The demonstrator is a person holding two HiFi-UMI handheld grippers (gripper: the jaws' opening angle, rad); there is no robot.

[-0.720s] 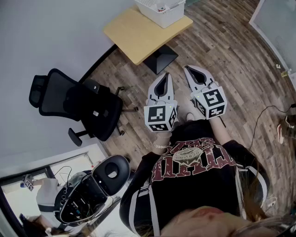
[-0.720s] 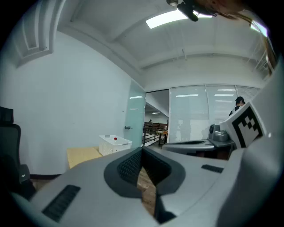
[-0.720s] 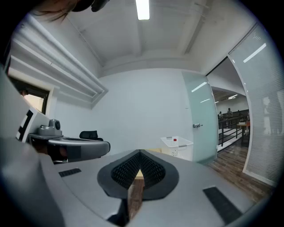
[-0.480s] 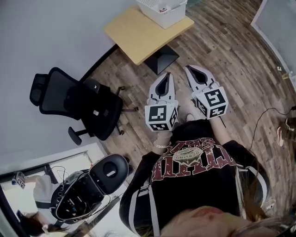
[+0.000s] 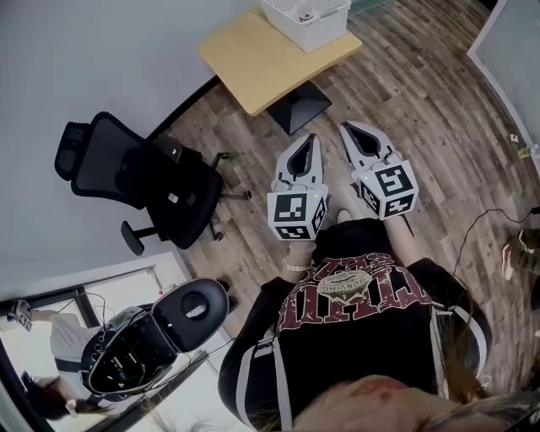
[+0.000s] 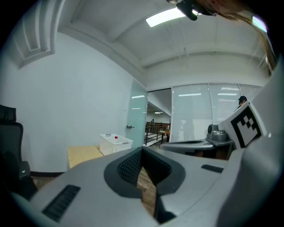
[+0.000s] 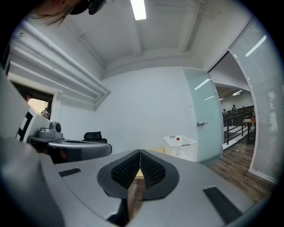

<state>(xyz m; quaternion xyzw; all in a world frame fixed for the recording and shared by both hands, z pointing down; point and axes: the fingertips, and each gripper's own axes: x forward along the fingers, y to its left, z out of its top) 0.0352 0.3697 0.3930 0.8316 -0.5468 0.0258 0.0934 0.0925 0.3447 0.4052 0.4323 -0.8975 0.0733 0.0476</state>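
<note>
Worktop, 1 of them, pale wood on a dark foot, stood at the top of the head view against the grey wall. On its far end sat 1 white basket with 1 small red item showing inside it. Nothing else could be made out on that worktop.

2 hand-held grippers were up in the air in front of the person, well apart from the worktop and pointing toward it. The left hand-held gripper had its 2 jaws pressed together at the tips, with nothing between them; its own view showed only floor planks through the slit below the tips. The right hand-held gripper was the same story: 2 jaws closed tip to tip and empty. They hung side by side, near each other but not touching, the right one a little further forward. Each carried 1 marker cube, so 2 in all: the left cube and the right cube.

From the left gripper view the basket sat just left of the jaw tips, on the worktop's edge. From the right gripper view it sat to the right of them.

1 black office chair stood on the wooden floor, to the left of the hand-held grippers and near the wall. 1 thin cable trailed across the floor on the right. The person wore a black shirt with red lettering.
</note>
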